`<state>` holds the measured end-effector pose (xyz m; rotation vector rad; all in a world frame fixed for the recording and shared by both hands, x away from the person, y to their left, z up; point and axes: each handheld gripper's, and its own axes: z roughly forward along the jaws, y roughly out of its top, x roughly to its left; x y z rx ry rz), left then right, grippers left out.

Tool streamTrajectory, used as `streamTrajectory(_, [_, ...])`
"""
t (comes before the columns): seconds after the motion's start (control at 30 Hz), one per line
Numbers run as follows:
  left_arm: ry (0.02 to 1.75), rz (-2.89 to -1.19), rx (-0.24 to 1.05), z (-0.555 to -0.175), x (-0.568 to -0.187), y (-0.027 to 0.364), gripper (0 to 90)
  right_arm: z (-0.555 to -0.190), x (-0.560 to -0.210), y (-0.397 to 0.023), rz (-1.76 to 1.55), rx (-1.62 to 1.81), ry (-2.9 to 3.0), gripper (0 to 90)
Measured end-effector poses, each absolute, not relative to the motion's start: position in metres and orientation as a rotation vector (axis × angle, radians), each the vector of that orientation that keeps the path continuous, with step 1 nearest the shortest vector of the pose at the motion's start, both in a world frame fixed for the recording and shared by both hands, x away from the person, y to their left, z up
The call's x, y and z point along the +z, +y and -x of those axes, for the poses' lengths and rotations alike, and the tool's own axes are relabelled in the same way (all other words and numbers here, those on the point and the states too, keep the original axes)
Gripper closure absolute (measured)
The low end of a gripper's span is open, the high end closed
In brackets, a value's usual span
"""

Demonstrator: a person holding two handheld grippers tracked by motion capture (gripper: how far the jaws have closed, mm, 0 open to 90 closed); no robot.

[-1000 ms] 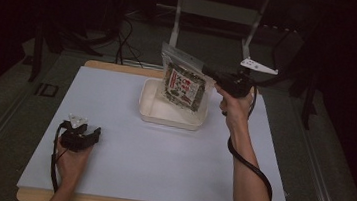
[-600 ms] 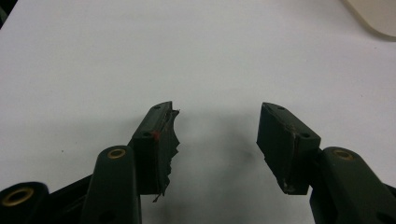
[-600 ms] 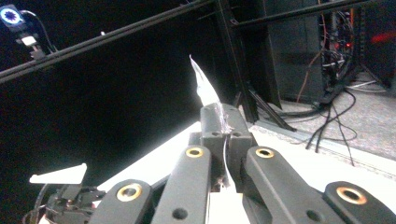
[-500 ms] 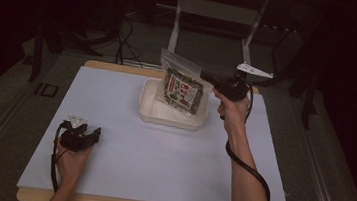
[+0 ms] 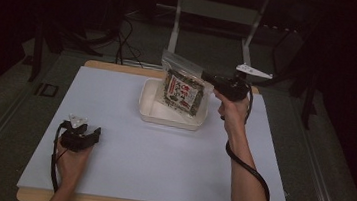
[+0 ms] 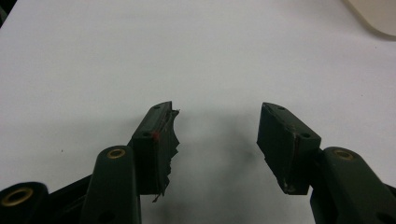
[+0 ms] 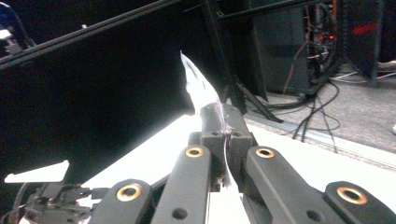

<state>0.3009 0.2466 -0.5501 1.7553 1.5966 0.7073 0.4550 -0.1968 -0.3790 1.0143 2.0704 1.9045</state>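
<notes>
A clear plastic bag [image 5: 183, 88] with a dark printed snack pack inside hangs tilted over the white tray [image 5: 149, 111] at the back middle of the table. My right gripper [image 5: 206, 76] is shut on the bag's upper right edge. In the right gripper view the jaws pinch the clear film [image 7: 198, 86] at my right gripper [image 7: 223, 116]. My left gripper [image 5: 96, 133] rests on the white table at the front left. In the left gripper view my left gripper [image 6: 217, 126] is open, with nothing but bare table between its jaws.
The white mat [image 5: 159, 169] covers a wooden tabletop. A corner of the tray [image 6: 373, 16] lies far ahead of the left jaws. Dark stands and cables [image 5: 123, 29] crowd the floor behind the table. The other hand's gripper [image 7: 51, 205] sits low in the right gripper view.
The bag in my right gripper has dipped slightly lower over the tray. The left hand and its gripper have stayed where they were.
</notes>
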Motion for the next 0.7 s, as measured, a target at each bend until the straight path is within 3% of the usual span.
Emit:
streamTrajectory(0.43, [1.597, -1.757, 0.705, -0.301, -0.55, 0.247, 46.0, -0.465, -0.374, -0.189, -1.096, 1.72, 2.084, 84.2])
streamTrajectory(0.7, [1.598, -1.755, 0.705, -0.301, -0.55, 0.247, 46.0, -0.468, -0.379, -0.193, -1.16, 1.58, 2.076, 70.2])
